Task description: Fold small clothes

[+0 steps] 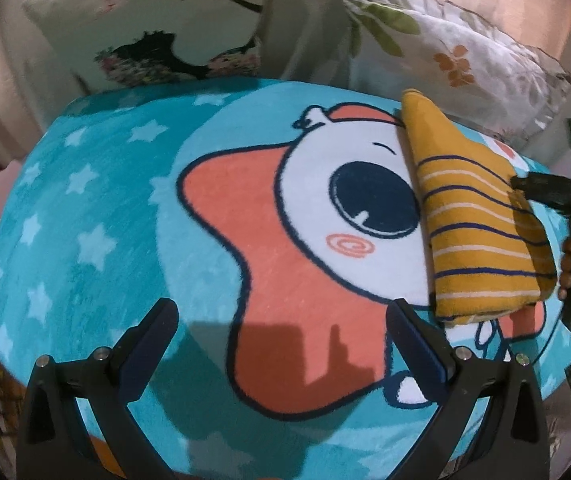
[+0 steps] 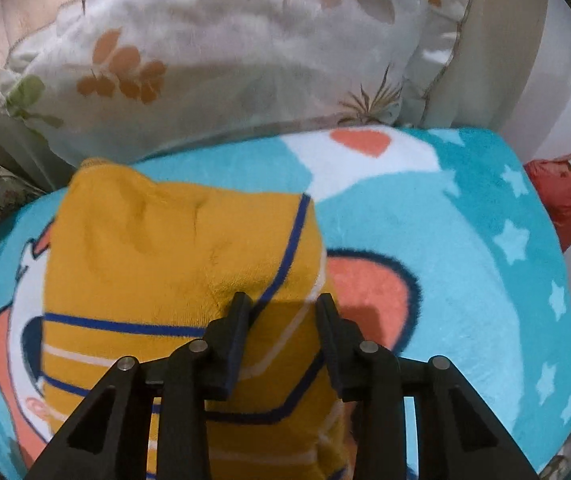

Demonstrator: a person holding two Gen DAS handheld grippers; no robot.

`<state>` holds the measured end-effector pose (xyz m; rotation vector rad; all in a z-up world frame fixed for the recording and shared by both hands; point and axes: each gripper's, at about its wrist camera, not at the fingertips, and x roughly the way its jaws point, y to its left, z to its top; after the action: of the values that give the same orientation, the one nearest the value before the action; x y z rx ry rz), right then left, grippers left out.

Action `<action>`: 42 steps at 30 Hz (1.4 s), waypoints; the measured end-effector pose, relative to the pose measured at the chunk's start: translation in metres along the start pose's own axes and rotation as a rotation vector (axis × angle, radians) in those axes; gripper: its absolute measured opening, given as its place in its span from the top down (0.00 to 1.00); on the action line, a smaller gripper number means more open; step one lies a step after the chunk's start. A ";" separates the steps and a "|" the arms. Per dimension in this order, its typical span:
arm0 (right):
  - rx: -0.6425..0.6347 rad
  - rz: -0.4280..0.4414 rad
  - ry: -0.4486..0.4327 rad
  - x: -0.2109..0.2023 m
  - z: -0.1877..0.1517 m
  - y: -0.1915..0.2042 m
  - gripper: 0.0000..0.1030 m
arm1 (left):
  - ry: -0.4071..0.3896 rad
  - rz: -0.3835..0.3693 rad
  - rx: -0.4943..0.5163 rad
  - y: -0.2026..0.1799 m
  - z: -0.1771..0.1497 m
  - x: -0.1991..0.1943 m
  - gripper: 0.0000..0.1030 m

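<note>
Mustard cloth sits between the right gripper's point(image 2: 281, 300) part-open jaws, a raised fold not yet pinched.
Left gripper point(image 1: 281, 312) hovers wide open, empty; striped garment point(image 1: 481, 236) lies right of frame on the blanket point(image 1: 97, 208); close before carrying over, I judge.

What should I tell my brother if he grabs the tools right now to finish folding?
Left tool: open, holding nothing, hovering over the blue cartoon blanket.
Right tool: fingers apart, over the right edge of the yellow striped garment; no firm grip visible.
Garment: on the blanket in front of the floral pillow, already folded into a narrow strip.
Left: probably one more fold, end to end, then smooth it.
</note>
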<state>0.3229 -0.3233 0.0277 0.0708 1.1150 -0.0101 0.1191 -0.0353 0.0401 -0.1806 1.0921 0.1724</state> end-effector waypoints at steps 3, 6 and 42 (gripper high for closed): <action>-0.052 0.014 -0.070 -0.015 -0.005 0.006 0.63 | 0.005 0.011 -0.018 -0.007 -0.003 -0.002 0.00; -0.101 -0.003 0.000 0.010 -0.011 0.005 0.60 | 0.001 0.017 -0.019 -0.018 -0.006 -0.006 0.00; -0.271 0.110 -0.096 -0.112 -0.150 -0.051 0.38 | -0.051 -0.009 0.098 -0.154 -0.048 -0.033 0.00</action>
<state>0.1373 -0.3677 0.0596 -0.1097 1.0065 0.2332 0.0979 -0.1980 0.0569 -0.0926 1.0463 0.1148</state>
